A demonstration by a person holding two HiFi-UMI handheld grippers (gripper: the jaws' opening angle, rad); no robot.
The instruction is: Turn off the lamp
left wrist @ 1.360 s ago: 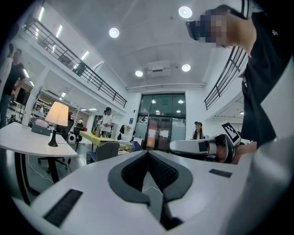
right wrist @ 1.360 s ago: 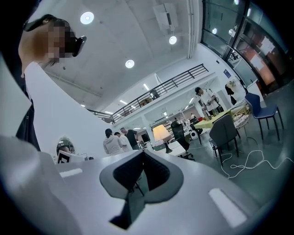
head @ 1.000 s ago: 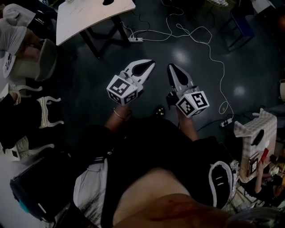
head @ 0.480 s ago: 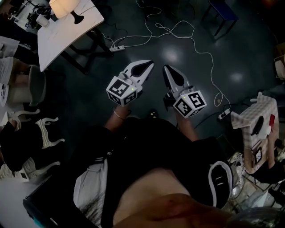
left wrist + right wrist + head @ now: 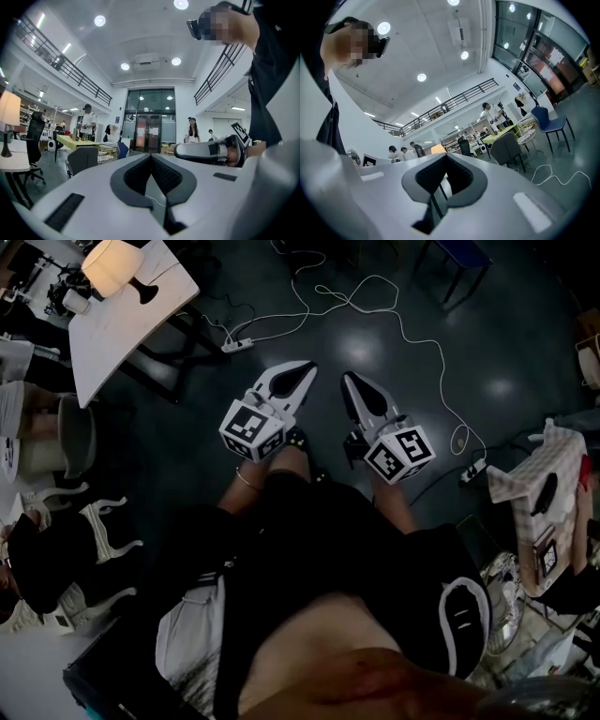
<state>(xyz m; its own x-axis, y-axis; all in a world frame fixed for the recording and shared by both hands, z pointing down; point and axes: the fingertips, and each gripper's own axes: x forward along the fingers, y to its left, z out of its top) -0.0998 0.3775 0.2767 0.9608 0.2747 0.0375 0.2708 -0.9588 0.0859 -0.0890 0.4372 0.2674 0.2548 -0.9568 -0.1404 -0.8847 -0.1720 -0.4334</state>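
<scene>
Lit lamp [image 5: 111, 263] upright on white table [image 5: 112, 334], far up-left of both tongs and well apart; left gripper [image 5: 302, 371] nearer than right gripper [image 5: 352, 382]; both closed tight, empty.

- My left gripper [image 5: 151, 157] points level, jaws pressed together, nothing between them.
- The lit lamp [image 5: 8, 115] stands on a white table [image 5: 16, 163], far left.
- My right gripper [image 5: 180, 151] sits alongside, at right.
</scene>
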